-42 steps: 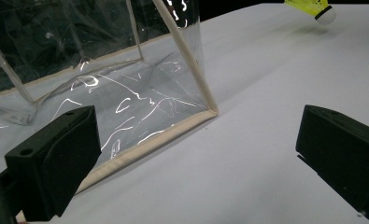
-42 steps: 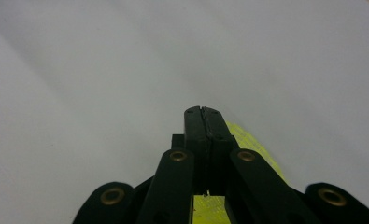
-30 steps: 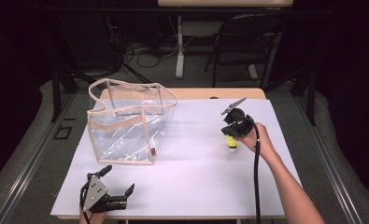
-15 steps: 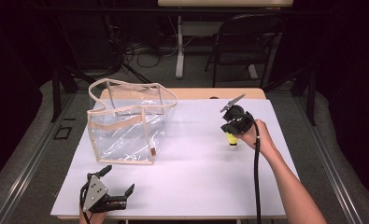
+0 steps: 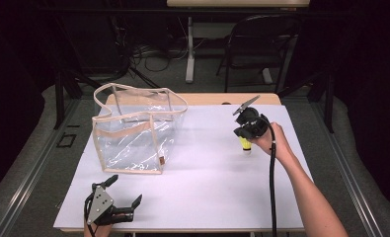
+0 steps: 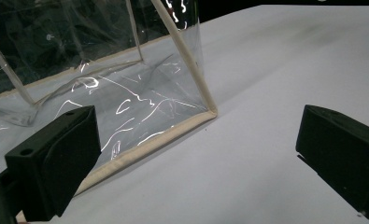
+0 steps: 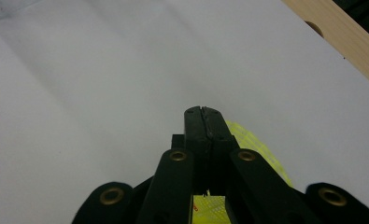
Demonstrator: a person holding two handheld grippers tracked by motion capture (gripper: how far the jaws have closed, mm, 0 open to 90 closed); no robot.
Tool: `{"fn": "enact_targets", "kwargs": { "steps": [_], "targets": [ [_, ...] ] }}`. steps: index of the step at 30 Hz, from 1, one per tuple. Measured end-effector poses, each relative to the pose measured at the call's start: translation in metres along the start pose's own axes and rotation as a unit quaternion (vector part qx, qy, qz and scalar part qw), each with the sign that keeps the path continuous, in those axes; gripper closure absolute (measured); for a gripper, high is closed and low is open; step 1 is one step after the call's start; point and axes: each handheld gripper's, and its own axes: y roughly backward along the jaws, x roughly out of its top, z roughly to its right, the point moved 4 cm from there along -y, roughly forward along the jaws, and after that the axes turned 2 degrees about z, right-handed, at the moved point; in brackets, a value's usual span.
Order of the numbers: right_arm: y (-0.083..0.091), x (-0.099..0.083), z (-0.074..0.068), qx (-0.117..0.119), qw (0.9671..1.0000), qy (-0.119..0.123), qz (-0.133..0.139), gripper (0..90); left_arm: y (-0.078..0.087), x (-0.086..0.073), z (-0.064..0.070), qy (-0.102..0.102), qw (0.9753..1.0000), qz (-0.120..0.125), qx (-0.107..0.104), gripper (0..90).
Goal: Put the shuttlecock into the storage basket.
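A clear plastic tote bag (image 5: 133, 138) with beige trim stands open on the left half of the white table (image 5: 207, 192). My left gripper (image 5: 127, 188) rests open near the front edge, just in front of the bag. In the left gripper view its wide-apart jaws frame the bag's near bottom corner (image 6: 210, 112), and nothing lies between them (image 6: 196, 154). My right gripper (image 5: 245, 136) points down over the right side of the table. Its jaws (image 7: 204, 112) are pressed together on the thin end of a yellow tube (image 5: 244, 144), whose body (image 7: 254, 144) shows beneath them.
A strip of bare wooden tabletop (image 5: 207, 98) runs along the far edge, also seen as a wooden edge (image 7: 341, 37) in the right gripper view. A black chair (image 5: 261, 44) and cables stand on the floor behind. The right gripper's cable (image 5: 271, 187) trails along the forearm.
The right gripper has lifted very slightly with the yellow tube. The left gripper and the bag have stayed where they were.
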Motion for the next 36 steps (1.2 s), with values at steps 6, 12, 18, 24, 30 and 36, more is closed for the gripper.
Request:
{"fn": "enact_targets", "kwargs": {
  "steps": [6, 12, 18, 24, 30, 36],
  "targets": [
    [0.004, 0.003, 0.001, -0.004, 1.0000, 0.002, 0.003, 90.0, 0.000, 0.000, 0.000, 0.000, 1.0000, 0.000, -0.003, 0.0],
    [0.010, 0.007, 0.002, -0.006, 1.0000, 0.005, 0.003, 90.0, 0.000, 0.000, 0.001, 0.000, 1.0000, 0.000, -0.002, 0.0],
    [0.014, 0.011, 0.002, -0.009, 0.9999, 0.009, 0.008, 90.0, 0.000, 0.000, 0.001, 0.000, 1.0000, 0.001, -0.002, 0.0],
    [0.019, 0.016, 0.002, -0.013, 0.9998, 0.012, 0.014, 90.0, 0.000, 0.000, 0.001, -0.001, 1.0000, 0.000, -0.003, 0.0],
    [0.024, 0.020, 0.003, -0.016, 0.9997, 0.015, 0.014, 90.0, -0.001, 0.000, 0.001, 0.000, 1.0000, 0.002, -0.004, 0.0],
    [0.028, 0.024, 0.003, -0.016, 0.9996, 0.017, 0.018, 90.0, 0.000, 0.001, 0.001, 0.000, 1.0000, 0.004, -0.002, 0.0]
  ]
}}
